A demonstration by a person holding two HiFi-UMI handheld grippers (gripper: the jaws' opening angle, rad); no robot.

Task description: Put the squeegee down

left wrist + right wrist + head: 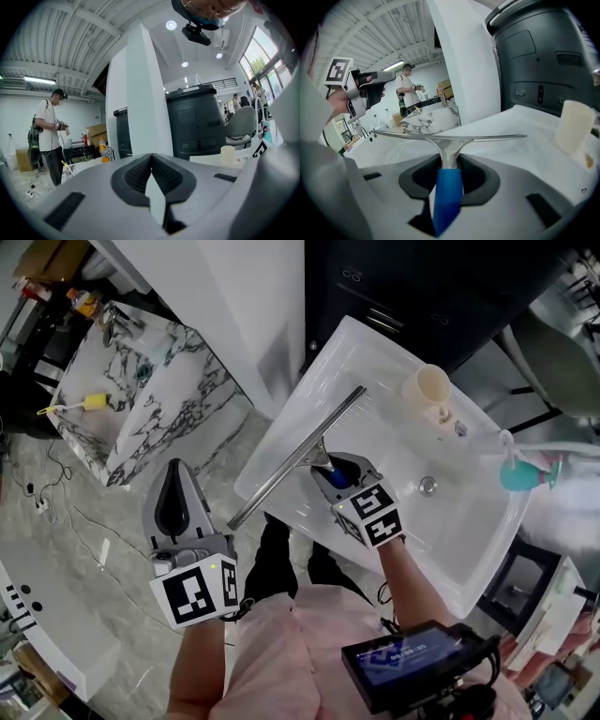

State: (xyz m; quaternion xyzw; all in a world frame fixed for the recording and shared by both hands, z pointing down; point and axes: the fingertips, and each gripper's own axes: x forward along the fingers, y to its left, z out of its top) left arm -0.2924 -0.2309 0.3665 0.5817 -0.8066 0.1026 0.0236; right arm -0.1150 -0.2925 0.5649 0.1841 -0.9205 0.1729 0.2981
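Squeegee (300, 456) blade slants across sink (375, 362), blue handle pointing lower right.

- The left claw (178, 474) has a smooth grey shell that narrows to a rounded tip, with a dark teardrop hollow along its top.
- Its pads (133, 176) are black and finely ribbed, set in a dark rim.
- The right claw (335, 472) has the same grey shell.
- Each claw carries a white cube (199, 592) printed with black square markers.
- The person wears a pale pink shirt (281, 652) and dark trousers (277, 563).
- A thin black cable (382, 592) runs beside the right forearm.
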